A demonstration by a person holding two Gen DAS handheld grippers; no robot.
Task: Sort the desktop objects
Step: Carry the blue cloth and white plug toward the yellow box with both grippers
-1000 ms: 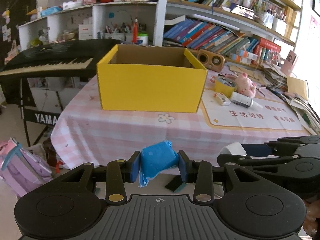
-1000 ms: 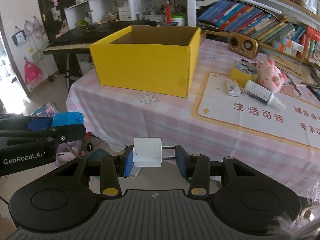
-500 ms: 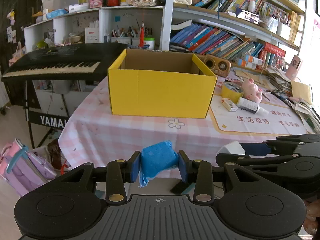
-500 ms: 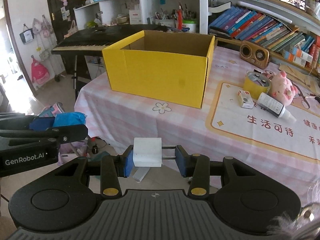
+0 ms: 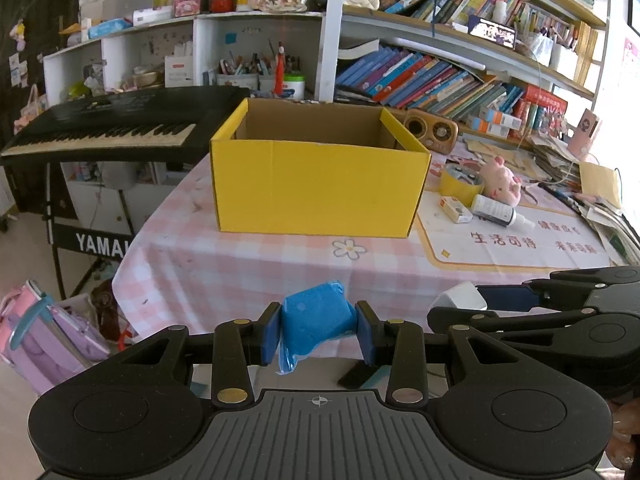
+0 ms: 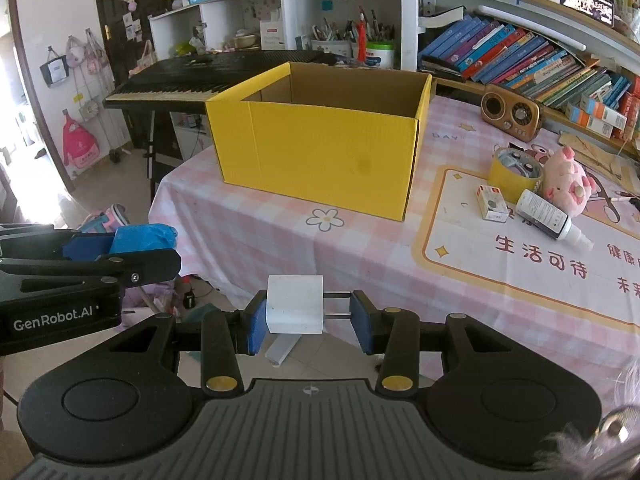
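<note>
My left gripper [image 5: 318, 328] is shut on a soft blue packet [image 5: 316, 320], its blue pads pressing both sides. My right gripper [image 6: 308, 316] is shut on a white charger plug [image 6: 295, 309]: the body lies against the left pad and the metal prongs reach the right pad. Both hover off the near edge of the table [image 5: 248, 268], side by side. An open yellow cardboard box [image 5: 316, 188] stands ahead on the pink checked cloth; what I see of its inside shows only bare cardboard. In the right wrist view the left gripper [image 6: 100, 254] and its blue packet [image 6: 144, 236] show at the left.
Right of the box lie a yellow tape roll [image 6: 516, 176], a pink plush pig [image 6: 568, 186], a small white carton [image 6: 491, 202], a dark-labelled bottle [image 6: 546, 218] and a wooden radio [image 6: 510, 110]. A black keyboard [image 5: 108, 132] stands to the left, with bookshelves behind and bags on the floor [image 5: 48, 340].
The yellow box has drifted slightly to the right in both views. Both grips are unchanged.
</note>
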